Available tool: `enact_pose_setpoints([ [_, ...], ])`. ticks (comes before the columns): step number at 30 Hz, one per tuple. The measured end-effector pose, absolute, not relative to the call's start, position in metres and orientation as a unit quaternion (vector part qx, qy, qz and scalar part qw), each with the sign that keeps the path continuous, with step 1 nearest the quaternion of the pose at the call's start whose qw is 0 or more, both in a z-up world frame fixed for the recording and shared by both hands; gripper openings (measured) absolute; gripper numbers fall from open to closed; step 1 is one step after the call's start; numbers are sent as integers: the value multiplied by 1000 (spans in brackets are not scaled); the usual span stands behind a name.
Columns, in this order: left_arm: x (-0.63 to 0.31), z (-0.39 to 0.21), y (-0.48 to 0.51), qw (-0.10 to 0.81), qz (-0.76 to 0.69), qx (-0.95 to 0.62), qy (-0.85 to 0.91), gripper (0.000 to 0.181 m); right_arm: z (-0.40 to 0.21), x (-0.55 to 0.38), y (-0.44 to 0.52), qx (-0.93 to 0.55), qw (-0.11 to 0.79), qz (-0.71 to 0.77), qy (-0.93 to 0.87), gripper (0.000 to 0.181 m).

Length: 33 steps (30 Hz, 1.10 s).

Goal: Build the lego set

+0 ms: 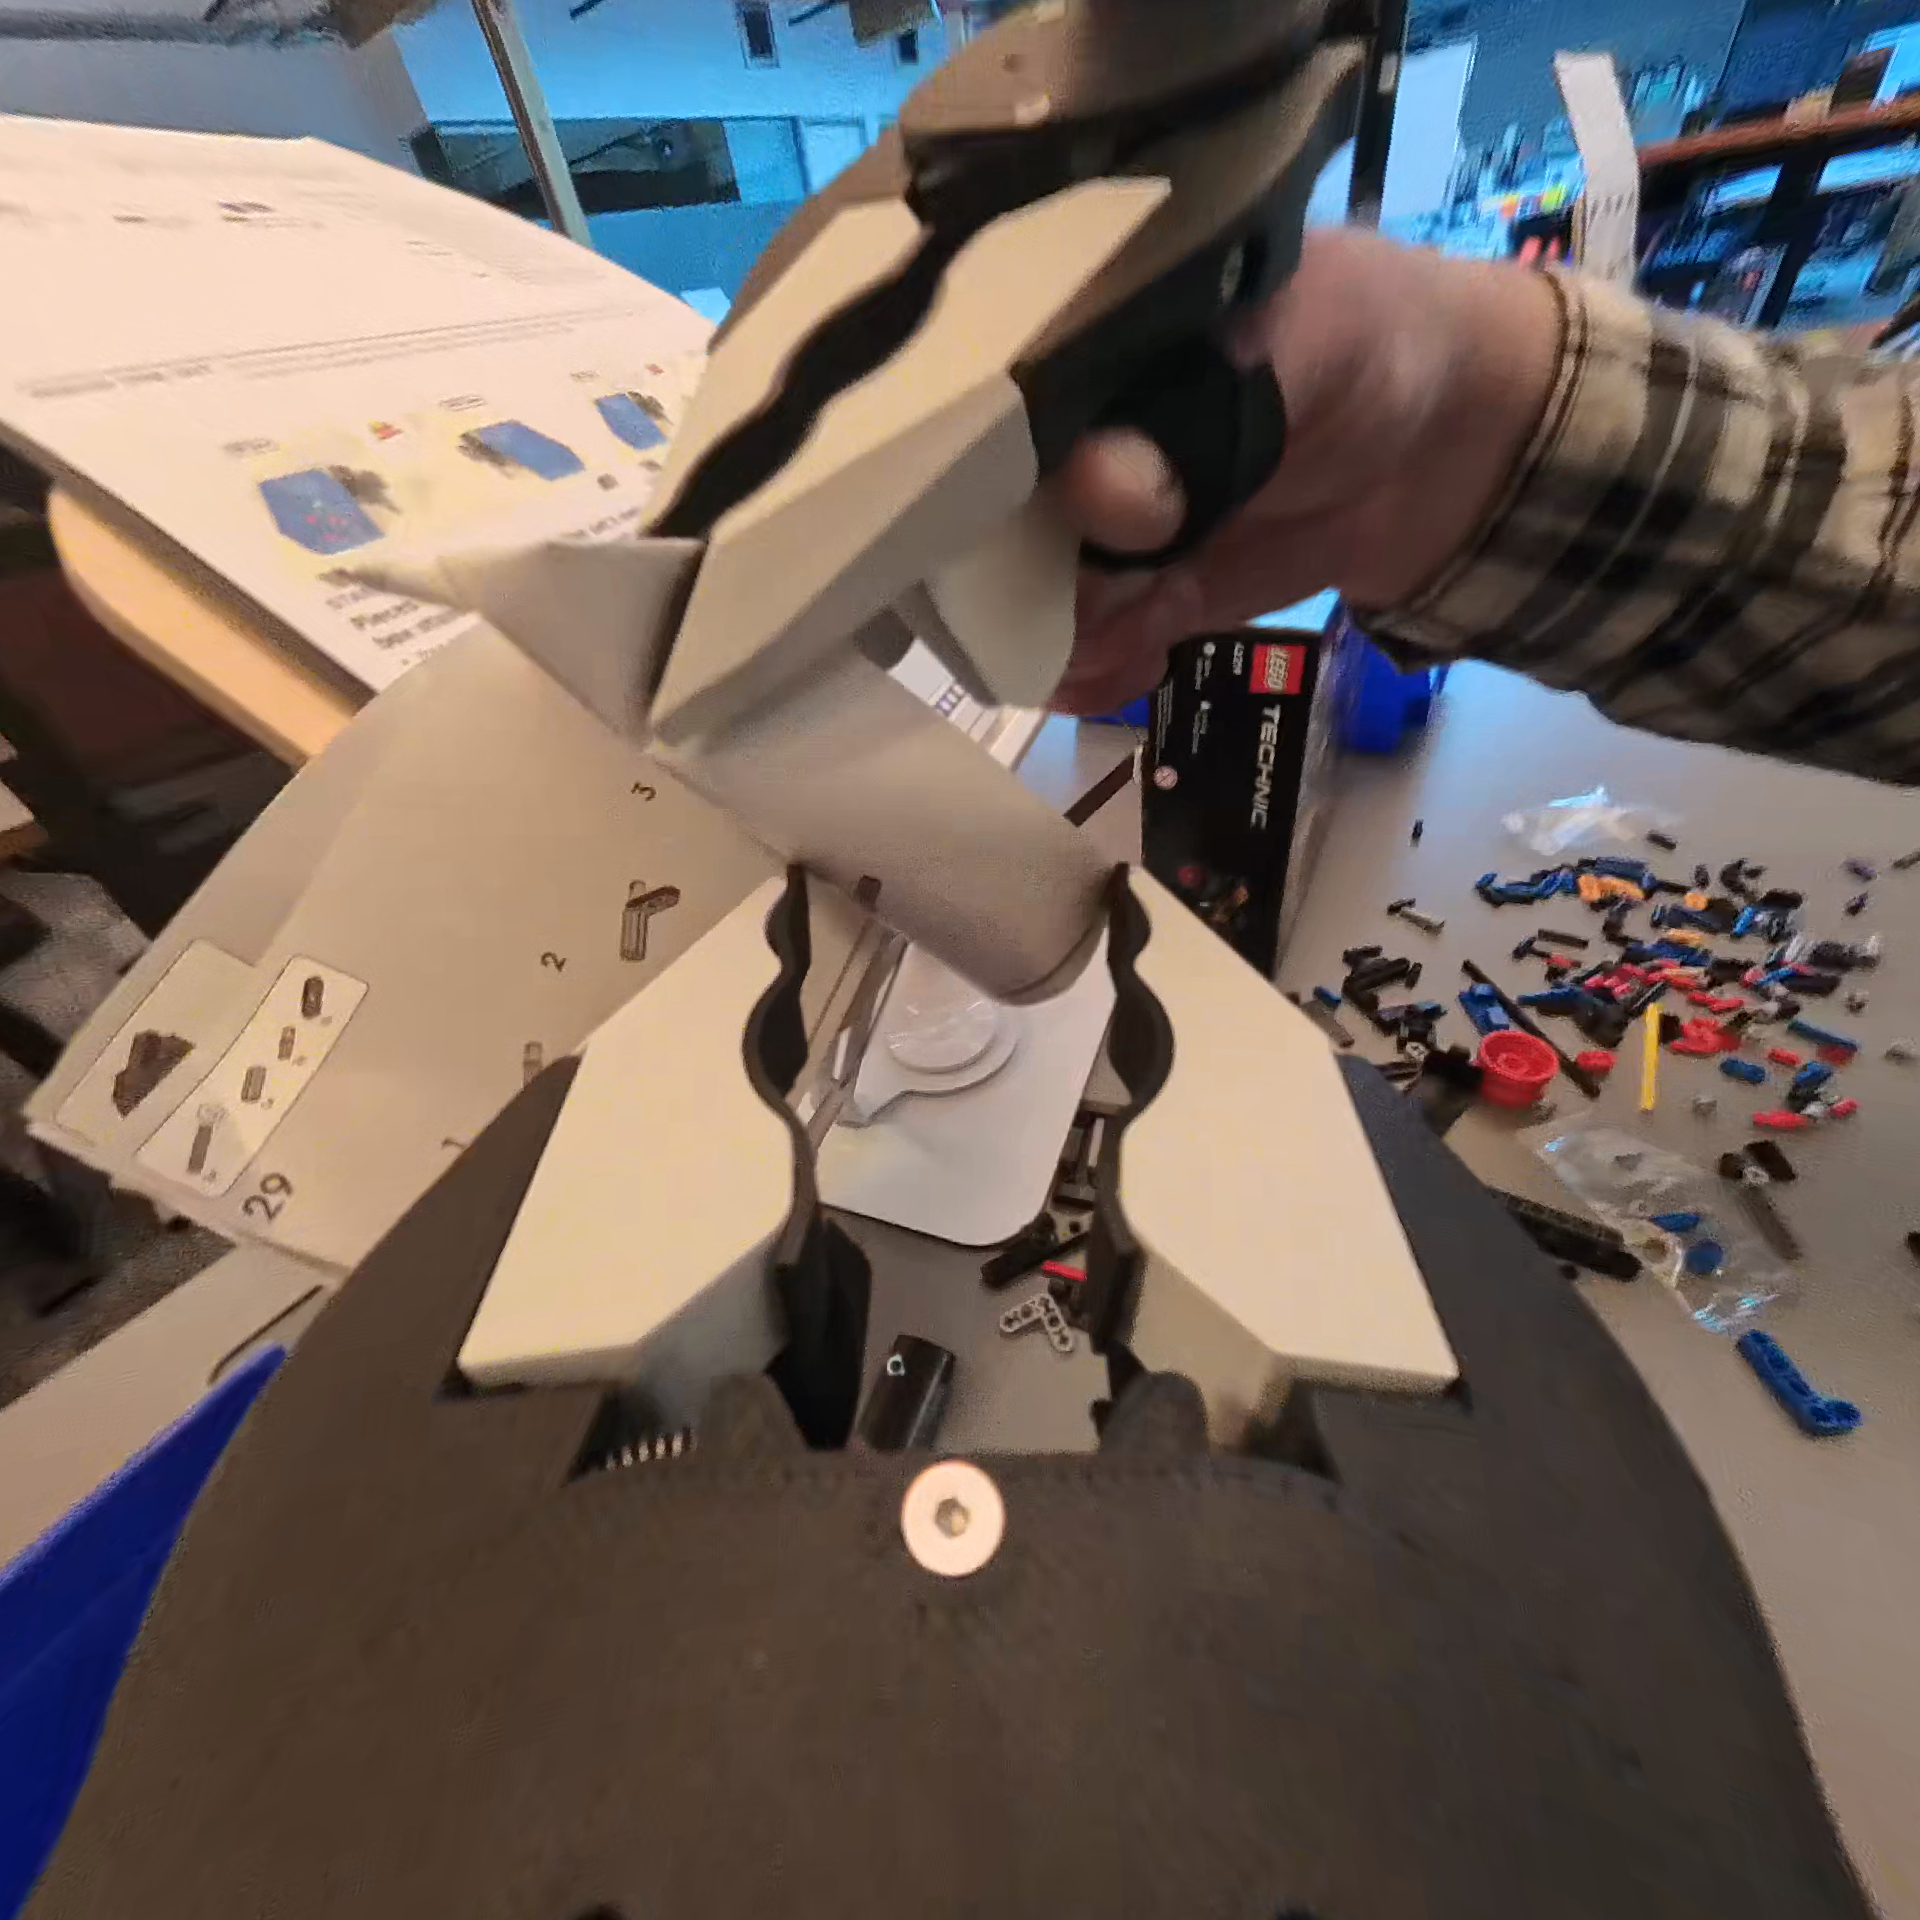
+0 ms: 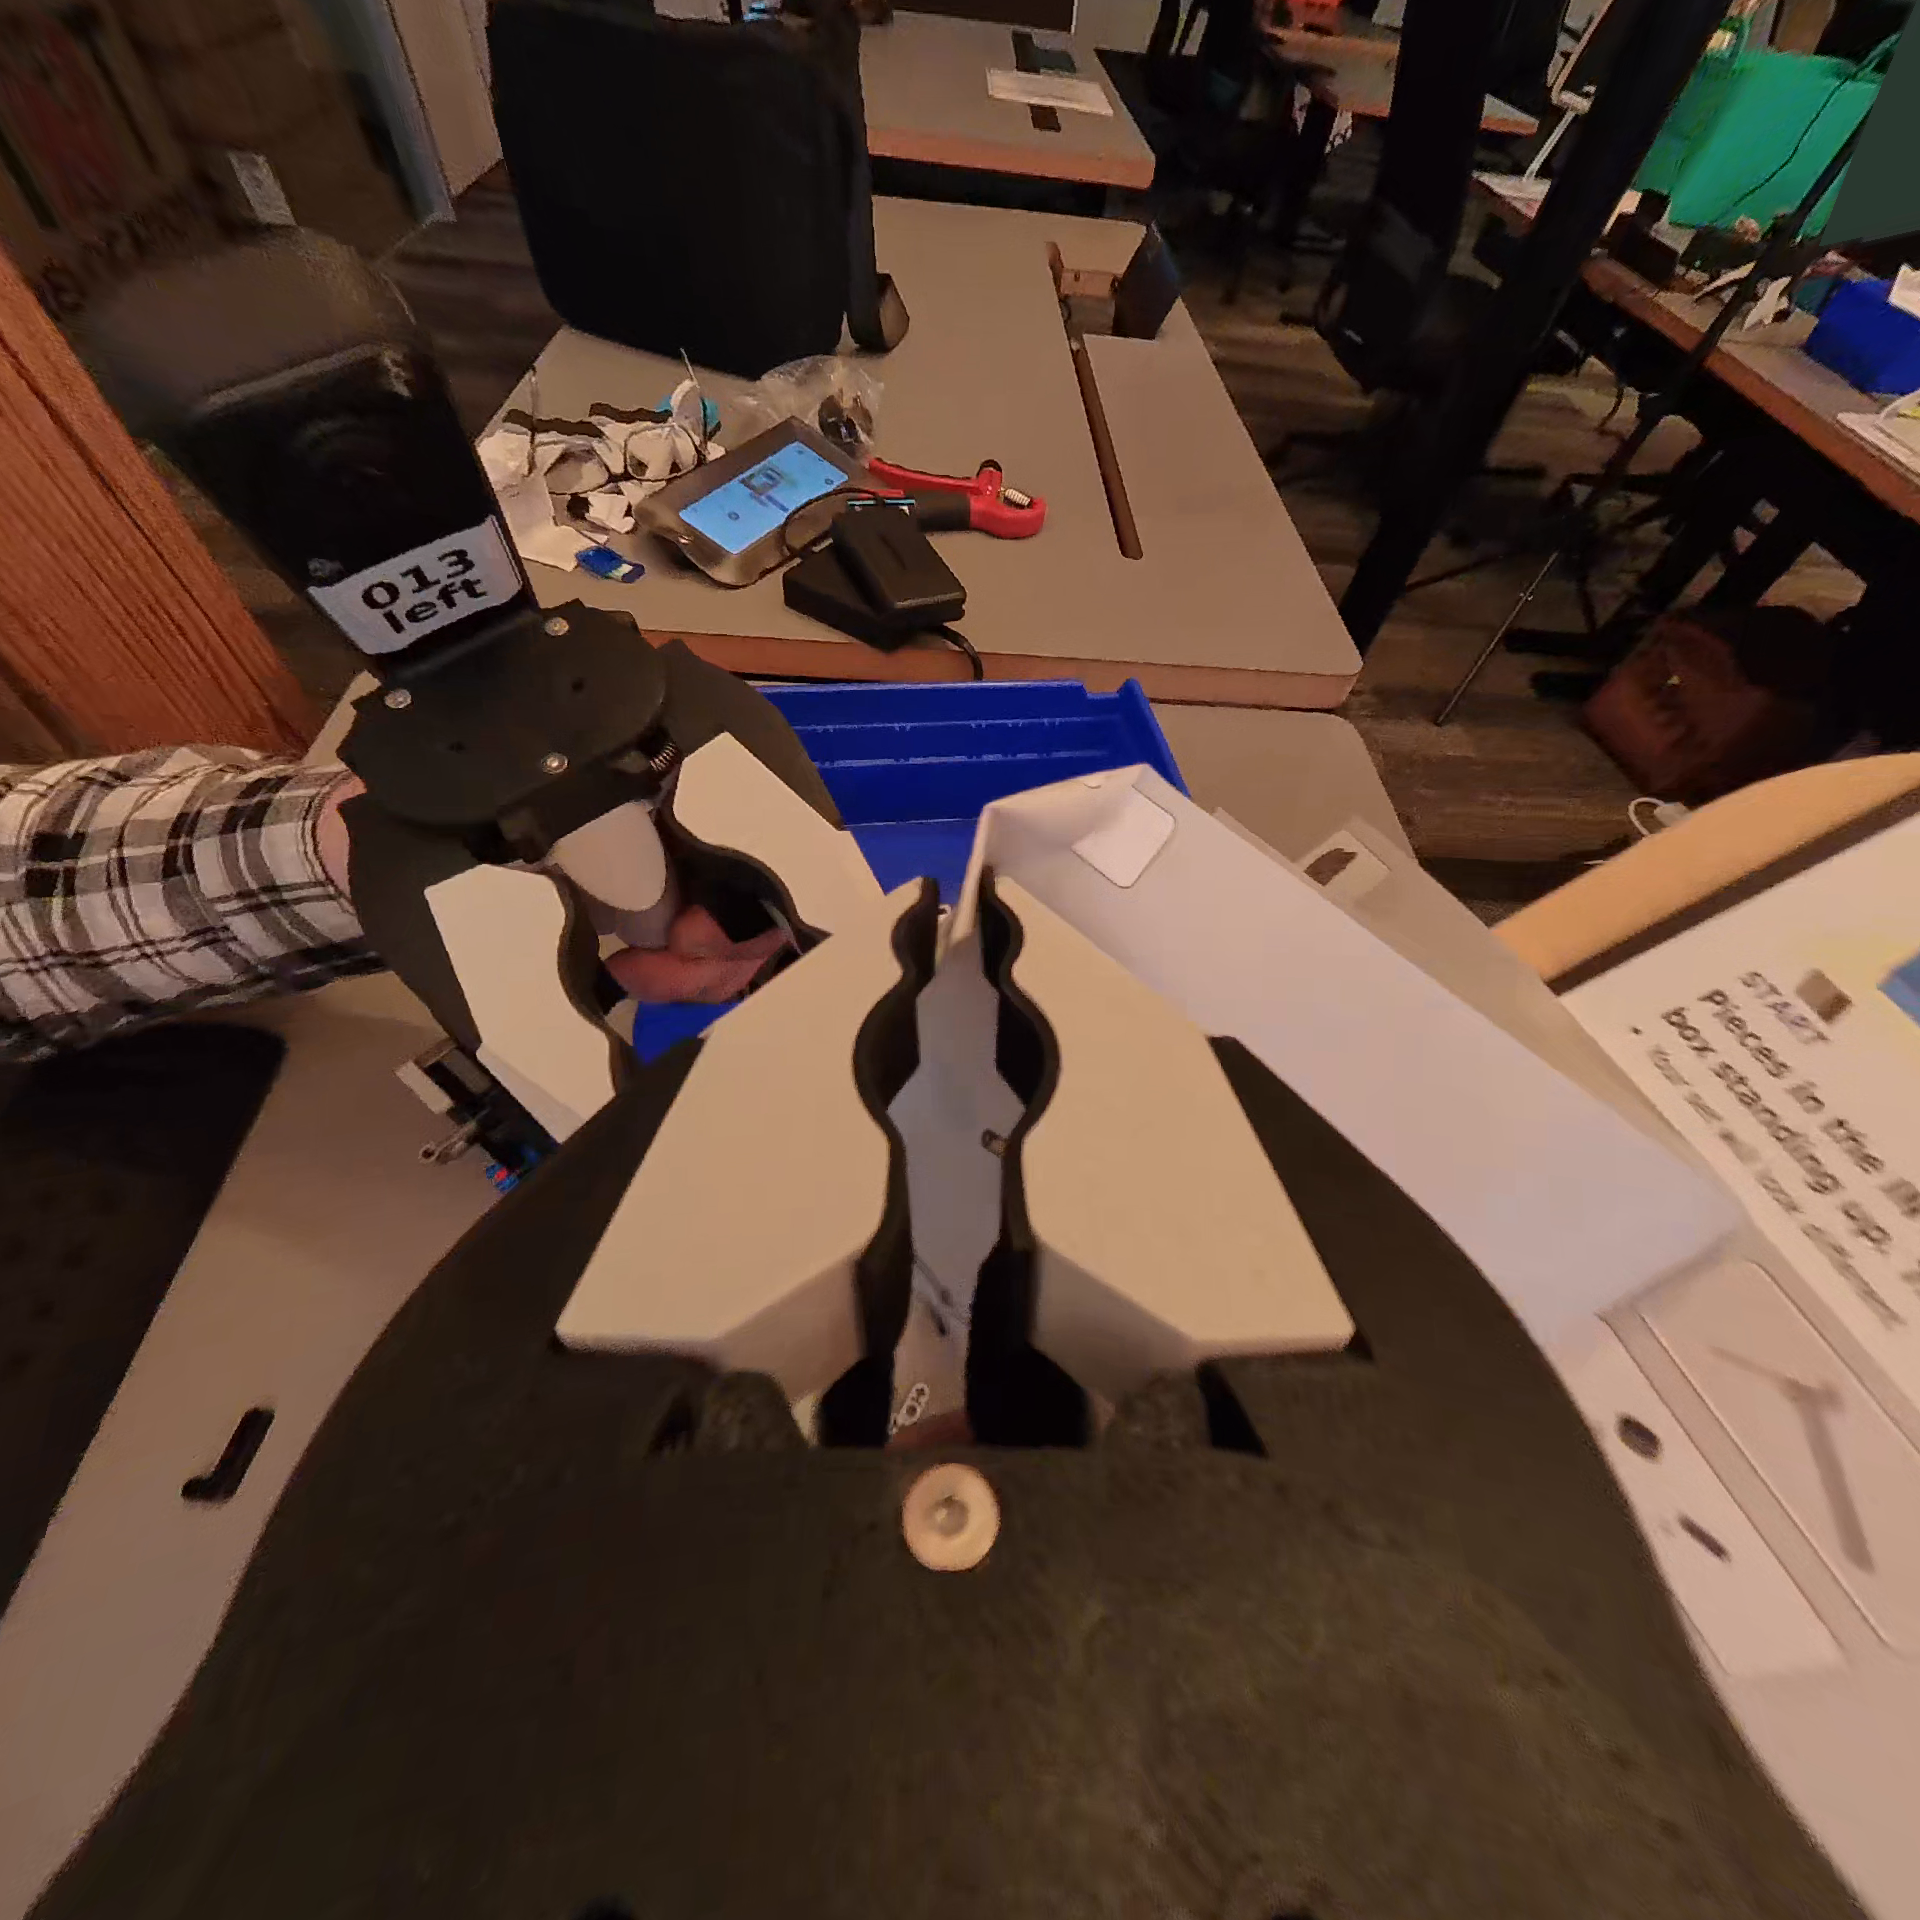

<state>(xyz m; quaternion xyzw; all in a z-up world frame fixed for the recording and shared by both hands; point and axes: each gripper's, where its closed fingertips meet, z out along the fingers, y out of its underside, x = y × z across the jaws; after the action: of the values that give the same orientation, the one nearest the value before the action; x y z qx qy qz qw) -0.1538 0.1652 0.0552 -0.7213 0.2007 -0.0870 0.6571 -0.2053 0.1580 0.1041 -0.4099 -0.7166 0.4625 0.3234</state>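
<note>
I see my right gripper (image 2: 951, 940) pinching a page of the white instruction booklet (image 2: 1299, 1039), lifting it up. My left gripper (image 1: 956, 914) has its fingers apart, with the curled page between them; I cannot tell if they touch it. Behind the booklet sits a blue bin (image 2: 935, 748); I cannot see anything in it. Right of the booklet stands the black lego box (image 1: 1231, 790). Further right of the booklet, loose lego pieces (image 1: 1662, 987) lie spread on the grey table (image 1: 1558, 790), next to clear plastic bags (image 1: 1621, 1174) with a few pieces inside.
</note>
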Motion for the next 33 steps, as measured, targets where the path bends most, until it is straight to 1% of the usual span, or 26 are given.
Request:
enact_pose_setpoints([
  [3,-166,53,164,660,-116,-721,177,55,97,-219,150,-417,310,475,-710,24],
  [4,-171,51,164,660,-124,-722,170,45,95,-222,148,-421,303,480,-708,30],
  [6,-181,45,165,655,-126,-728,159,9,91,-228,147,-430,290,493,-699,46],
  [7,-188,43,166,655,-127,-730,147,0,88,-229,148,-437,278,496,-697,55],
  [8,-193,42,167,654,-135,-732,137,0,87,-230,152,-444,272,498,-694,61],
  [9,-198,39,168,648,-143,-738,126,0,89,-229,158,-448,279,500,-686,62],
  [12,-219,29,168,635,-128,-756,99,0,97,-215,176,-439,325,473,-692,55],
  [14,-232,23,169,625,-119,-767,83,2,90,-199,186,-412,369,401,-730,42],
  [16,-241,16,170,614,-120,-777,73,5,64,-183,194,-384,389,297,-783,35],
  [19,-253,6,175,604,-123,-786,54,8,14,-171,192,-355,370,193,-836,35],
  [21,-258,-1,178,597,-125,-791,45,8,-10,-174,199,-333,388,122,-851,33],
  [22,-259,-4,179,595,-129,-792,41,8,-17,-177,204,-323,401,95,-852,28],
  [23,-260,-6,180,594,-132,-792,38,8,-22,-180,207,-316,411,80,-851,18],
  [25,-262,-11,180,587,-144,-796,30,7,-29,-185,212,-319,422,68,-846,4],
  [28,-265,-14,182,586,-163,-794,20,3,-23,-189,211,-324,433,95,-836,1],
  [30,-269,-18,183,581,-169,-796,13,1,-9,-192,209,-337,449,149,-814,0],
  [33,-273,-25,186,571,-177,-802,3,0,2,-193,210,-374,447,234,-778,0],
])
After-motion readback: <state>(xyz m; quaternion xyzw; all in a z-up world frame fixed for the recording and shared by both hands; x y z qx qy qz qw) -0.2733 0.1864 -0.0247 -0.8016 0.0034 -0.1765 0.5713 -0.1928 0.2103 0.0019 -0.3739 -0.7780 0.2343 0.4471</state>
